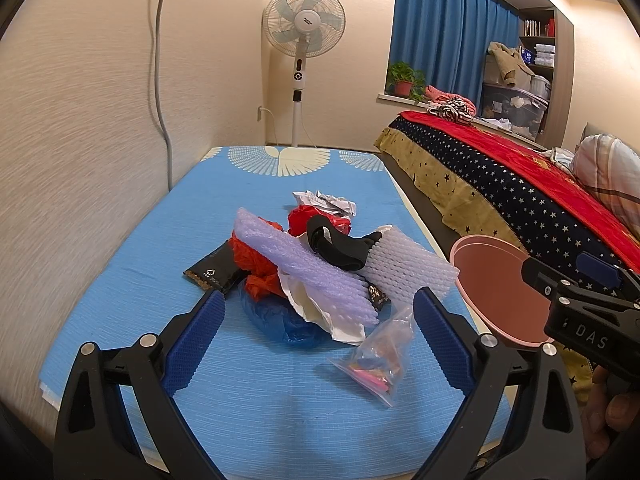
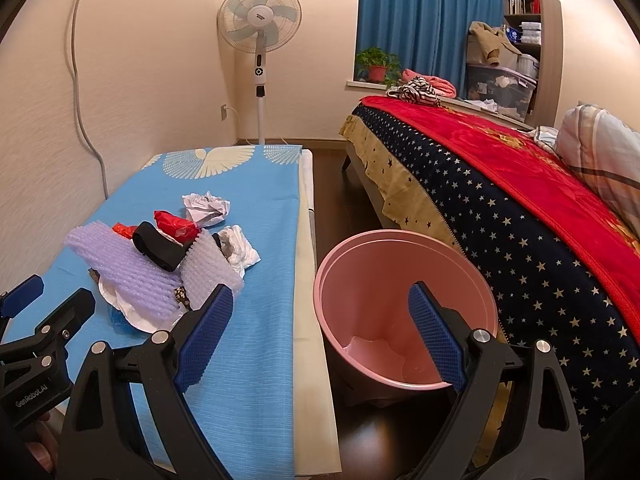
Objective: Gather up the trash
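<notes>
Blue-covered table (image 1: 120, 300), left view: the trash pile (image 1: 320, 264) lies mid-table, light and crushable, best pinched at loose edges; left gripper (image 1: 318, 316) fingers are spread. Right view: right gripper (image 2: 320, 316) is spread, empty, above the pink bin (image 2: 404, 312).

Warm, even indoor light from above; a bright ceiling glow shows at the top edge of both views. Shadows soft. Fisheye bending curves the wall (image 1: 80, 120) and curtain (image 2: 420, 20) (dark vignette at corners). The wall texture smears with blur; centre sharp.
</notes>
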A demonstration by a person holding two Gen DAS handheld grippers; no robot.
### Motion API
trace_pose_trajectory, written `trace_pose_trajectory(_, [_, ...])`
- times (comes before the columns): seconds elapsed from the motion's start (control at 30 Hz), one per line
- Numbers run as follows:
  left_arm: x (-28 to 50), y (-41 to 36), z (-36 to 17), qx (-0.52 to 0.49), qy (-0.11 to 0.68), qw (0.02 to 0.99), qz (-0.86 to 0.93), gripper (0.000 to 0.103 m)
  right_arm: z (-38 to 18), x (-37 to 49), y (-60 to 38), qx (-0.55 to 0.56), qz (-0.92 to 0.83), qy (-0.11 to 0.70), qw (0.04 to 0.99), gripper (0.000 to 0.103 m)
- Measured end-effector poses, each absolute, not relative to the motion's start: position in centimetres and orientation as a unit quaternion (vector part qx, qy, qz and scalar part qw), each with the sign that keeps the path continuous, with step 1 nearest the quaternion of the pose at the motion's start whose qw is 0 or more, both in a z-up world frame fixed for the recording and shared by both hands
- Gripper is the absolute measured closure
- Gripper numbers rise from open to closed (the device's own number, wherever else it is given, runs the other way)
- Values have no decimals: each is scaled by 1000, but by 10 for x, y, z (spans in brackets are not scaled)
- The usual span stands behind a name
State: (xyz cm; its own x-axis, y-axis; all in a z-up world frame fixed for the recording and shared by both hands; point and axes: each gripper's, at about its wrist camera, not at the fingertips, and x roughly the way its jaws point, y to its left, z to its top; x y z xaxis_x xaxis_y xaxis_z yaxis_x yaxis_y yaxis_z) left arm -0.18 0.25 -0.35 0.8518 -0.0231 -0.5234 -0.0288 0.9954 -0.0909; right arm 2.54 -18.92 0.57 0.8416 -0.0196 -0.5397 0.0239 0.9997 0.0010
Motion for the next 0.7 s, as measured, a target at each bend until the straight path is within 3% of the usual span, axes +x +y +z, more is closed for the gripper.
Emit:
trace_pose_trajectory(0.37, [-2, 2, -3, -47, 272, 961, 1, 11, 6, 26, -189, 4, -10, 282, 959, 16])
trace_pose_trajectory(0.7, [-3, 3, -2, -53, 271, 961, 4, 12, 4, 27, -188, 22, 7, 289, 957, 28])
